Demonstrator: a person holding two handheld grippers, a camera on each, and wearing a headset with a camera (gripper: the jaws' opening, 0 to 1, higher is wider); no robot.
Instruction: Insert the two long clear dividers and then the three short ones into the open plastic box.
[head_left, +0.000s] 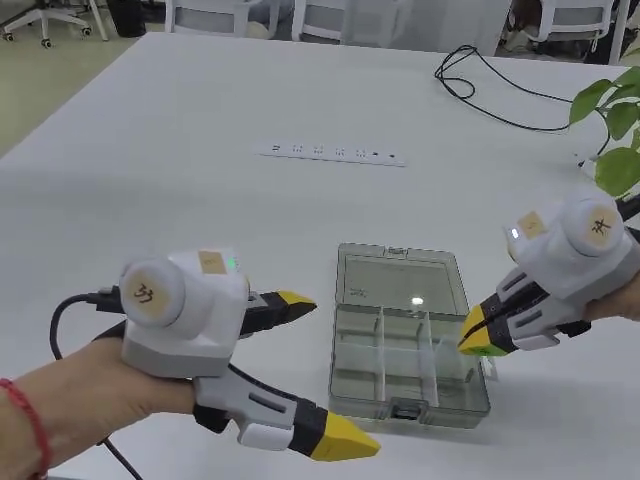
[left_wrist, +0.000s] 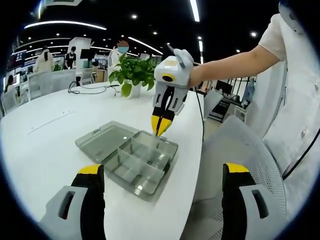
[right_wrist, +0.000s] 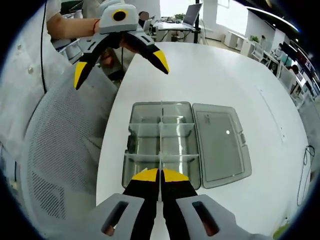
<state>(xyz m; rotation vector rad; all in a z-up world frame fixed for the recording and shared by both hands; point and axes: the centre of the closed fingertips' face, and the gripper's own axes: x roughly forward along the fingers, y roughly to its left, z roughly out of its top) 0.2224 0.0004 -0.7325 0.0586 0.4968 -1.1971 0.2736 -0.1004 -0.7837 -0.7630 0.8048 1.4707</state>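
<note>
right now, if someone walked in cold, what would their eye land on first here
The open plastic box sits mid-way across the white table, its lid laid flat behind it and clear dividers already splitting the base into compartments. The right gripper has its jaws shut, with the tips at the box's right edge. The left gripper hangs wide open to the box's left.

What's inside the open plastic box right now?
Clear dividers split the box into compartments that look empty. The right gripper, its jaws shut, covers part of one edge.
</note>
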